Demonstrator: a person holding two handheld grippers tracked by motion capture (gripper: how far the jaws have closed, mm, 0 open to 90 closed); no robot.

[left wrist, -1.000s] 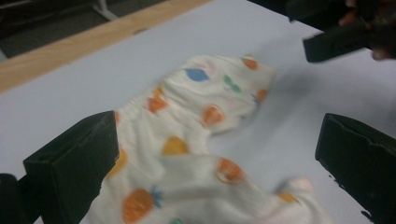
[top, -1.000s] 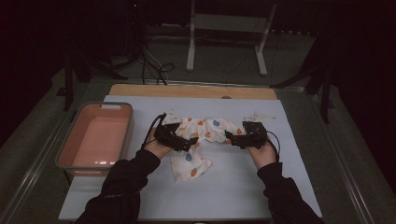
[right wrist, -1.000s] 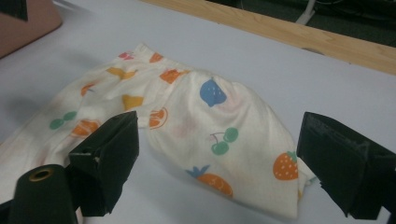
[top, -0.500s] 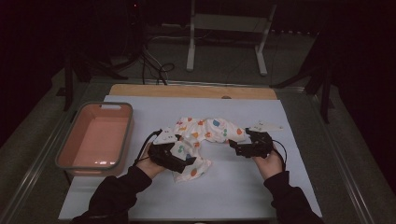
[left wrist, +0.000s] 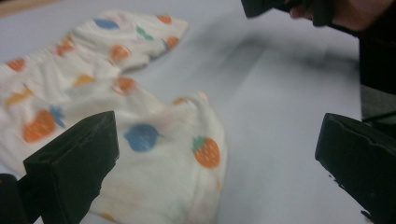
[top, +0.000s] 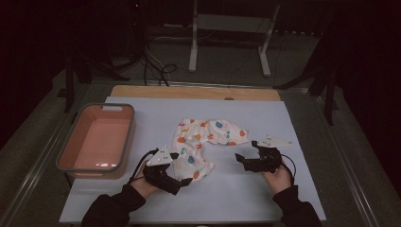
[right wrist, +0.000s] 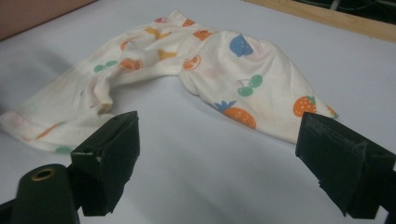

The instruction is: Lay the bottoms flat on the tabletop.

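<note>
The pink bin [top: 97, 142], apparently empty, sits beyond the left gripper [top: 182, 182], while the light, limp garment [top: 201, 142] lies bent on the mat between and ahead of both grippers, best pinched at a hem or leg end, left and right gripper [top: 241, 161] jaws spread, holding nothing.

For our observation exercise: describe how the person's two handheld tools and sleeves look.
Both tools, left and right, are black with two blocky black jaws. Each carries a pale grey three-cornered plate on top and trails a thin black cable. The sleeves are dark.
</note>
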